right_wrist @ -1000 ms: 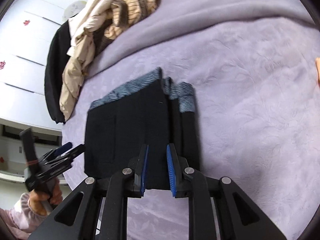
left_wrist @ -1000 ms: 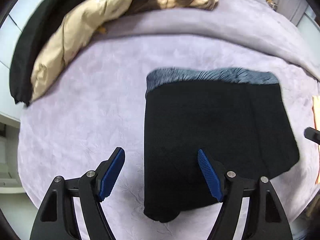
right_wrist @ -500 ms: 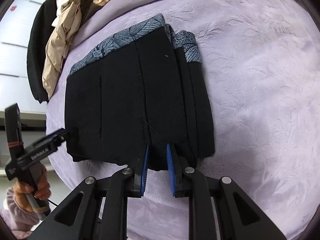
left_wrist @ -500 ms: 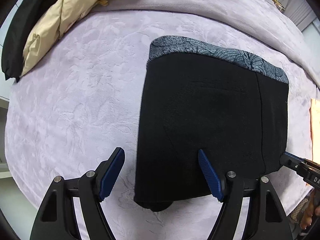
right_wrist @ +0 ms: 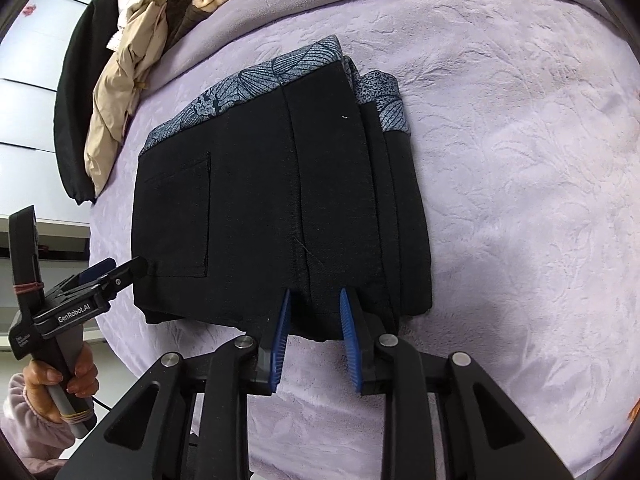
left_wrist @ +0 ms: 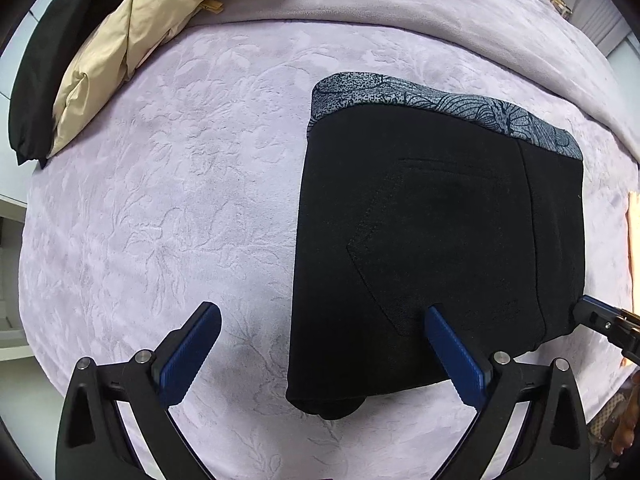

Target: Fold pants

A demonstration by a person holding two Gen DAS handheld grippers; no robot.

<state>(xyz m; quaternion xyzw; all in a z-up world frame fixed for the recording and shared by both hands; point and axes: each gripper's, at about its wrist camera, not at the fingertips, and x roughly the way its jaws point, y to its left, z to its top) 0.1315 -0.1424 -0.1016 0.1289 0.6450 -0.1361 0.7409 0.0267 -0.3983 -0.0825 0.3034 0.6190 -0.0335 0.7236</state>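
Black folded pants [left_wrist: 436,248] on lilac blanket [left_wrist: 168,200]: my left gripper [left_wrist: 320,344] gapes astride their corner; my right gripper [right_wrist: 314,312], parted, meets their hem.

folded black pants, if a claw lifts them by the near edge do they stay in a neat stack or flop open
The folded black pants would probably sag and unfold: they look like soft cloth in several loose layers, visibly stepped along their right edge. Pushed, they may drag and bunch, since the purple blanket looks plush. The right claw spans only a narrow part of the near edge, so the sides would likely droop.
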